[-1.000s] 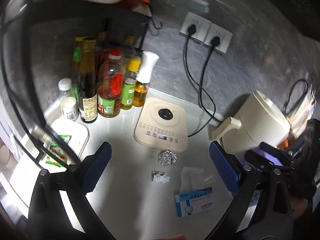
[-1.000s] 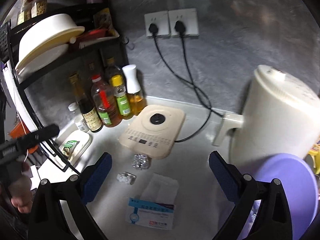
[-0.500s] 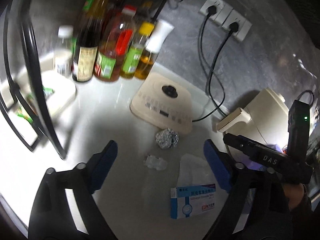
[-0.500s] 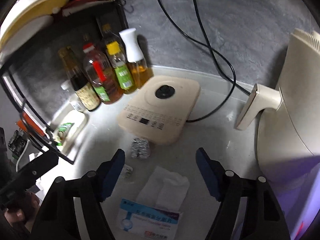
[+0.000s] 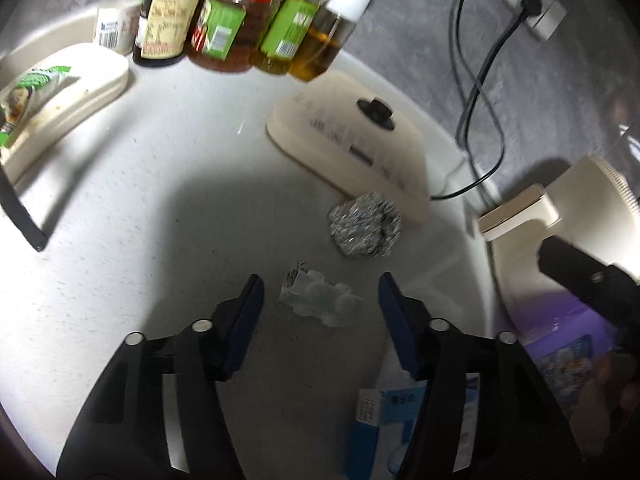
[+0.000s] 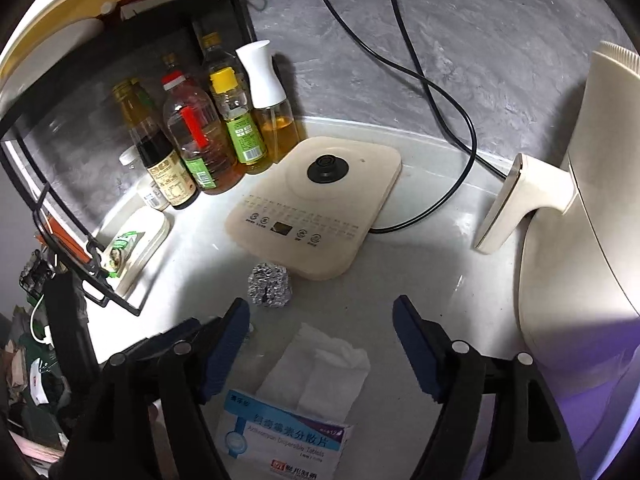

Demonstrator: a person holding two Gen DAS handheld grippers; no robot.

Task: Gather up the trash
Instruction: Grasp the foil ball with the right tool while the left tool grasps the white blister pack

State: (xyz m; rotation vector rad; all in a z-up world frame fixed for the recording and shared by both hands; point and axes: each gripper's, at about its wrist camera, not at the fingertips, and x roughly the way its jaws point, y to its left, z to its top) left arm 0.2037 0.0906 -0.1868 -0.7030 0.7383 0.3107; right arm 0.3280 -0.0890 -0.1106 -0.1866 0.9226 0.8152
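My left gripper (image 5: 320, 300) has its blue fingers (image 5: 244, 320) at abt half width, they've just been closing in, w/ the clear plastic blister (image 5: 318, 300) lying between them on the white table (image 5: 132, 208), pads not touching it yet as far as I can see. Just past the blister sits the crumpled foil ball (image 5: 364, 226), right against the front edge of the cream appliance base (image 5: 352, 152). My right gripper (image 6: 320, 344) has its fingers (image 6: 224, 352) spread fairly wide, having just opened a touch, nothing gripped; the white tissue (image 6: 320, 368) lies between them, w/ the blue-and-white medicine box (image 6: 280, 440) nearer the camera, partly overlapped by the tissue. Foil ball (image 6: 269, 284) is ahead of the right gripper's left finger. Oil and sauce bottles (image 6: 208, 136) stand at the back by the grey wall, cream air fryer (image 6: 580, 208) on the right, white tray (image 6: 140, 248) w/ a green packet on the left
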